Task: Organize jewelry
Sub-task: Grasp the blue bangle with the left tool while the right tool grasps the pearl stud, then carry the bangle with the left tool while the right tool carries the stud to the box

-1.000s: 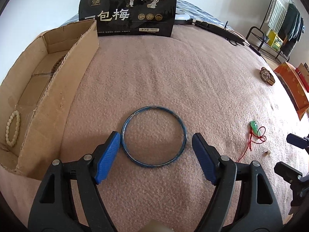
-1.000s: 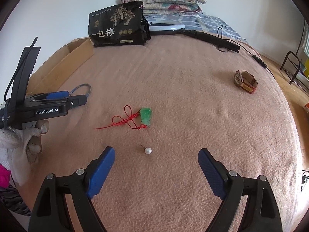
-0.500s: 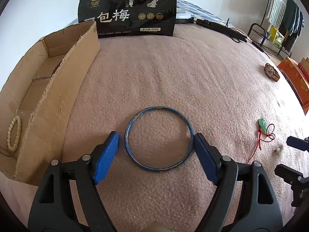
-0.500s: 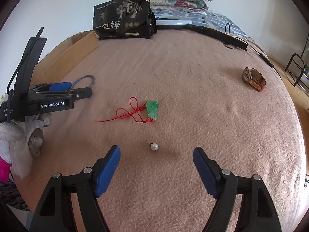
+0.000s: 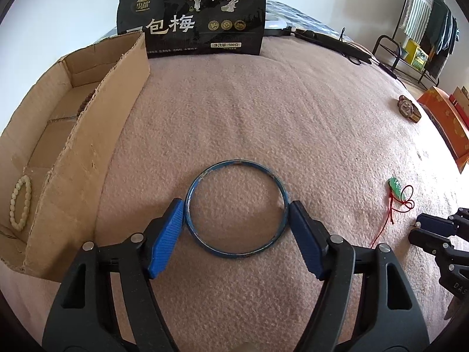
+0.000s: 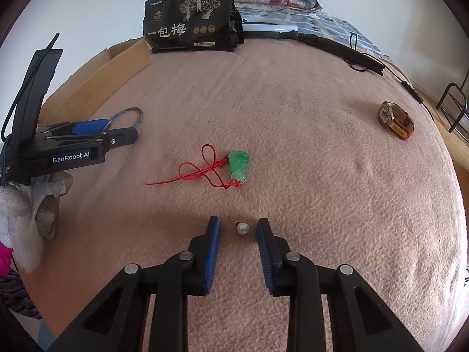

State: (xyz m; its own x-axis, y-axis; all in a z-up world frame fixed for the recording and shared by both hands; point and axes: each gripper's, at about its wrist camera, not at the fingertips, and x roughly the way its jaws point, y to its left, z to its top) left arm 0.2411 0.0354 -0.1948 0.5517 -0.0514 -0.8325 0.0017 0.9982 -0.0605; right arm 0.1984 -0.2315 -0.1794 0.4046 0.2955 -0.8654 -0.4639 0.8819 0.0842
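Low in the left wrist view, the left tongs point(image 5: 236, 228) straddle the blue bangle point(image 5: 236, 208) on the bed's pink blanket point(image 5: 263, 111), jaws closing, pads at its rim. The right tongs point(image 6: 238, 234) are narrowing around the pearl earring point(image 6: 242, 228), not yet touching. At far left the cardboard box point(image 5: 88, 135) holds a pale bead bracelet point(image 5: 20, 202).

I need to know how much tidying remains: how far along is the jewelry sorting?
Done: a bead bracelet already lies in the cardboard box.
In hand: the left gripper is closing on the blue bangle, pads at its rim; the right gripper is closing around the pearl earring, not yet pinching it.
Left: the green pendant and the watch lie on the blanket.
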